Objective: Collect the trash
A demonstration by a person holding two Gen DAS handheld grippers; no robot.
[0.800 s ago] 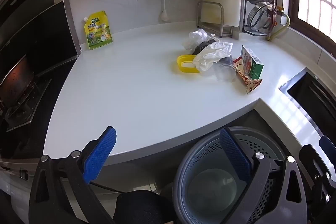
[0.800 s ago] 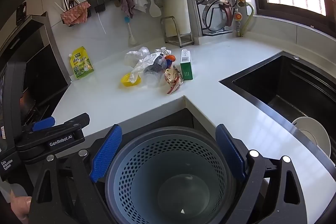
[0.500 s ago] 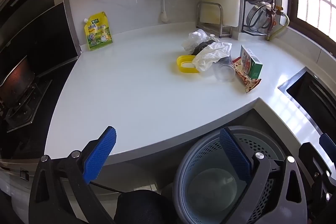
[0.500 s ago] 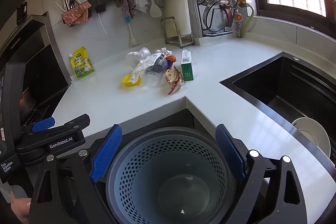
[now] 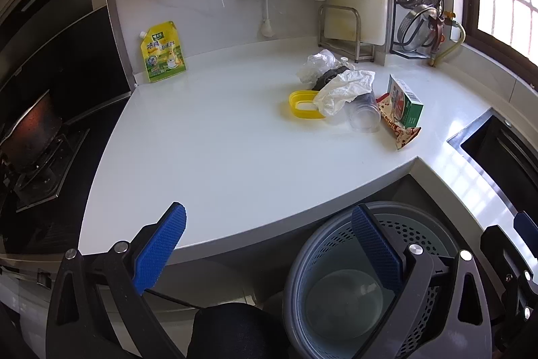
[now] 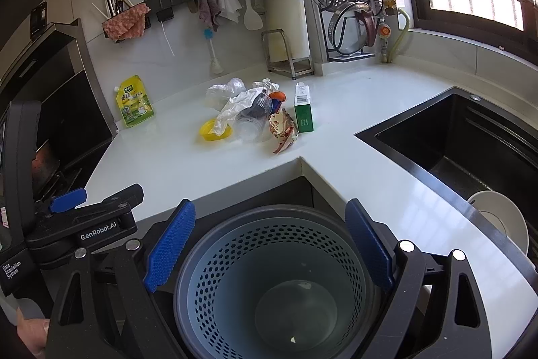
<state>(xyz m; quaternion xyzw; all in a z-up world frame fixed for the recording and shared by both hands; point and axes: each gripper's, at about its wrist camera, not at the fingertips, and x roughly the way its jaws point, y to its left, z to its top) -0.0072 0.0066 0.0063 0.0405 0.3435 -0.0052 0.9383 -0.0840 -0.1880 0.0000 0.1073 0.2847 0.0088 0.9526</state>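
From the left wrist, the left gripper [image 5: 269, 244] hangs with its blue pads spread wide and nothing between them, over the near edge of the white counter [image 5: 218, 157]. The trash sits well beyond it in a cluster: a yellow lid [image 5: 302, 105], crumpled white plastic [image 5: 346, 88], a clear cup [image 5: 364, 118] lying on its side, a torn wrapper [image 5: 398, 127] and a green carton [image 5: 405, 105] standing upright. Something dark lies under the plastic, too hidden to identify. A grey perforated bin [image 5: 336, 258] stands on the floor below the counter corner. From the right wrist, the right gripper [image 6: 269, 249] is likewise spread and empty, directly above the bin, which looks nearly empty. The black sink [image 6: 470, 143] lies to the right, and a yellow pouch [image 6: 134, 101] leans against the wall.
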